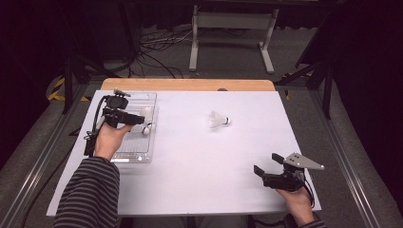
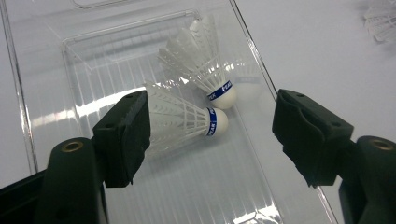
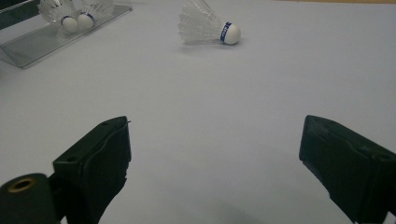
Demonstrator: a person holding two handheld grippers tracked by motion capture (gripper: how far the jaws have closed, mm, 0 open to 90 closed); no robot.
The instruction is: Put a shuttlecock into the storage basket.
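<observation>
Two shuttlecocks [image 2: 196, 109] lying in clear tray [image 1: 142, 156] beneath wide-open, empty left hand-held gripper [image 2: 210, 135]: featherlight, crushable skirts, likely best taken at cork; right hand-held gripper [image 3: 215, 163] wide, empty.

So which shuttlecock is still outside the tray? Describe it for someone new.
On the white table top, look right of the clear plastic tray holding two white feathered shuttlecocks. The lone white feathered shuttlecock lies on its side mid-table, blue-banded cork pointing right, nothing touching it.

shuttlecock [image 2: 380, 18] cut off at corner (blurred); band lettering unreadable
</observation>
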